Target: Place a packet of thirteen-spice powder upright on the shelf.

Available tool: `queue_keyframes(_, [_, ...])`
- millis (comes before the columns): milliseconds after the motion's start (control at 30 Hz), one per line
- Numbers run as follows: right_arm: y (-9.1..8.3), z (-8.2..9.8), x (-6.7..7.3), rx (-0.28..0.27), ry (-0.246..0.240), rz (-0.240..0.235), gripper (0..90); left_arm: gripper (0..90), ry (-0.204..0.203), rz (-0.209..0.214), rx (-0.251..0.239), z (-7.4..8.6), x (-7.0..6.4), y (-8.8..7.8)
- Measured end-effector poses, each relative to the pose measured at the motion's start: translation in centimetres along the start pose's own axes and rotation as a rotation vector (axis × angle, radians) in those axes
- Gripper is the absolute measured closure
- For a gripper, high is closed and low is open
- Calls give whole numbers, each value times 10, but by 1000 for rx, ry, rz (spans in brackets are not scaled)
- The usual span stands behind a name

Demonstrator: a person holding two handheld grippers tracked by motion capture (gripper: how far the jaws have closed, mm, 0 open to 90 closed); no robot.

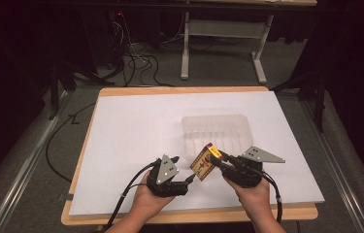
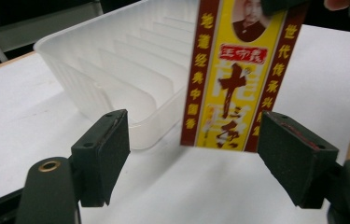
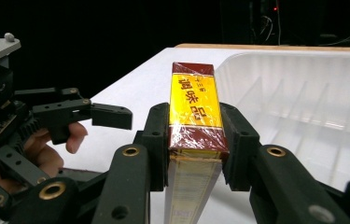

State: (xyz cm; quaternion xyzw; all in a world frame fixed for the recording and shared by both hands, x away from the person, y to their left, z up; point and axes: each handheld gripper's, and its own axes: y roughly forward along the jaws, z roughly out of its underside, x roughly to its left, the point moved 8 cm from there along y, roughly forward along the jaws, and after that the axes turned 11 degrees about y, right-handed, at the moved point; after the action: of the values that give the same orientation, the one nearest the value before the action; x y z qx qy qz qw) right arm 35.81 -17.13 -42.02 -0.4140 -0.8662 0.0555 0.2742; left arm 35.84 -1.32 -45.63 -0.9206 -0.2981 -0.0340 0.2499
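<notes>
R gripper (image 1: 217, 161) jaws squeeze a yellow and red box (image 1: 203, 163), held just above bench (image 1: 136, 121). L gripper (image 1: 190, 179) jaws wide open near it. Clear plastic tray (image 1: 217, 131) behind.

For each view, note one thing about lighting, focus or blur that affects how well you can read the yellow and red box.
High view: dark surroundings, bright white sheet; the box is small, its print unreadable. Left gripper view: the box is lit, upper characters legible, lower edge smeared; the plastic tray looks soft. Right gripper view: black background, the box's top sharp between the right claw, wrap glinting.
</notes>
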Motion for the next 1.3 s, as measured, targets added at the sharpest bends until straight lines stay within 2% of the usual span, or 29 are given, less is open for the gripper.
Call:
queue_keyframes(267, [-8,-7,-9,-27,7,25,678,261,-25,-45,-3,3,20,-8])
queue_keyframes(300, [-11,-9,-12,-34,7,32,678,261,-36,-64,-5,5,26,-11])
queue_keyframes(400, [-16,-11,-17,-45,6,57,678,261,-53,-88,-4,7,36,-15])
queue_keyframes(700, [-29,-19,-33,-75,16,109,678,253,-92,-144,-8,13,59,-24])
queue_keyframes(933, [-41,-24,-48,-101,30,160,678,245,-110,-159,2,17,68,-27])
queue_keyframes(1300, [-54,-31,-66,-137,34,222,678,245,-116,-159,7,20,75,-30])
